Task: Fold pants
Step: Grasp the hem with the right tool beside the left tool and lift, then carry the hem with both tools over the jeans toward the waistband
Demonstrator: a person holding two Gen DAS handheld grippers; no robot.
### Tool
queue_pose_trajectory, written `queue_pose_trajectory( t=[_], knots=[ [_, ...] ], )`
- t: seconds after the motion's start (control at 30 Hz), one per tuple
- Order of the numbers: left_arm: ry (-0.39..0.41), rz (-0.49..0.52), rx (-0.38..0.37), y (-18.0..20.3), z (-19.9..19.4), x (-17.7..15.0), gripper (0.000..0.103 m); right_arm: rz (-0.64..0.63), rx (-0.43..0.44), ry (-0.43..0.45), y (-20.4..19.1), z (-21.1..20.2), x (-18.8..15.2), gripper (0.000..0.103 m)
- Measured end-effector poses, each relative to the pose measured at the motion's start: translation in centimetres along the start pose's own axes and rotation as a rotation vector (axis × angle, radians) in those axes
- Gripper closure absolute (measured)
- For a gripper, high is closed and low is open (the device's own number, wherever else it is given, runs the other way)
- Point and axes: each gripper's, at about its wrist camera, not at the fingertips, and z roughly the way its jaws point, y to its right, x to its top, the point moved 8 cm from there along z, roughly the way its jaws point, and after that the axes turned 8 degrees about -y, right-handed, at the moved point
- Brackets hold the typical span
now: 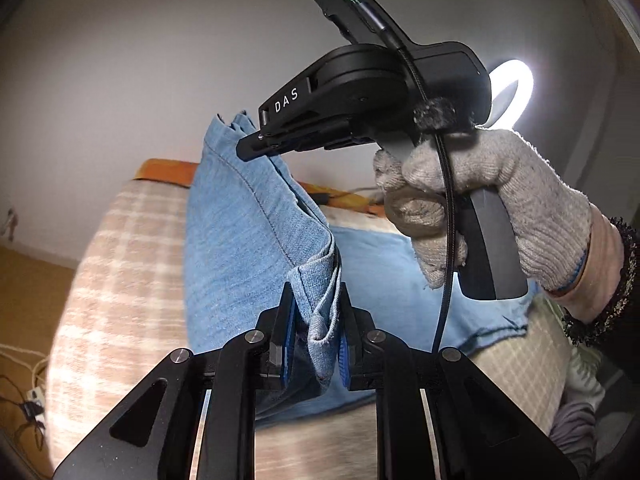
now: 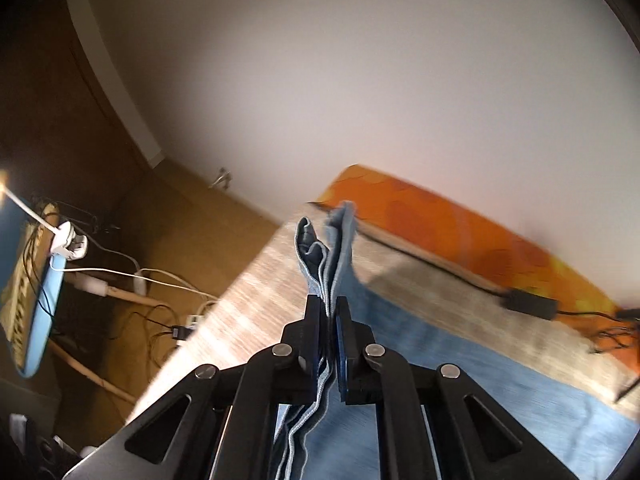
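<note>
Denim pants [image 1: 248, 240] hang lifted between both tools: the left gripper [image 1: 318, 340] is clamped on a bunched hem, and the right gripper [image 2: 329, 328] is pinched tight on stacked layers. Fabric runs forward and down from each set of jaws onto the checked bed [image 1: 120, 280]. Beyond lies open bedding, bounded by an orange blanket [image 2: 460, 224] and a cable [image 2: 440, 264].

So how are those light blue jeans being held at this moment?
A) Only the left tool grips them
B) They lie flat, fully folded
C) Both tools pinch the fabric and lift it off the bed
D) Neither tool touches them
C: the left gripper and the right gripper each have their fingers closed on bunched edges of the jeans, which hang raised above the checked bed cover.
</note>
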Motion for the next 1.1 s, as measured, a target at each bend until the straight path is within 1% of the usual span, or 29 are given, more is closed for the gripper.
queue_pose_trajectory(
  t=[0.2, 0.47, 0.73, 1.03, 1.1],
  knots=[
    [-0.06, 0.087, -0.056, 5.7, 2.1, 0.9, 0.088, 0.075, -0.03, 0.031, 5.9, -3.5, -2.8, 0.099],
    [-0.132, 0.168, -0.142, 11.7, 4.5, 1.6, 0.088, 0.15, -0.067, 0.054, 13.3, -7.0, -6.9, 0.099],
    [-0.162, 0.217, -0.213, 16.3, 6.1, 3.1, 0.088, 0.215, -0.084, 0.095, 20.5, -11.6, -10.3, 0.099],
    [-0.197, 0.303, -0.282, 21.8, 8.1, 4.1, 0.088, 0.252, -0.117, 0.127, 26.5, -16.1, -13.9, 0.099],
    [-0.201, 0.315, -0.299, 22.2, 8.1, 4.1, 0.088, 0.267, -0.124, 0.135, 28.1, -17.1, -14.8, 0.099]
  ],
)
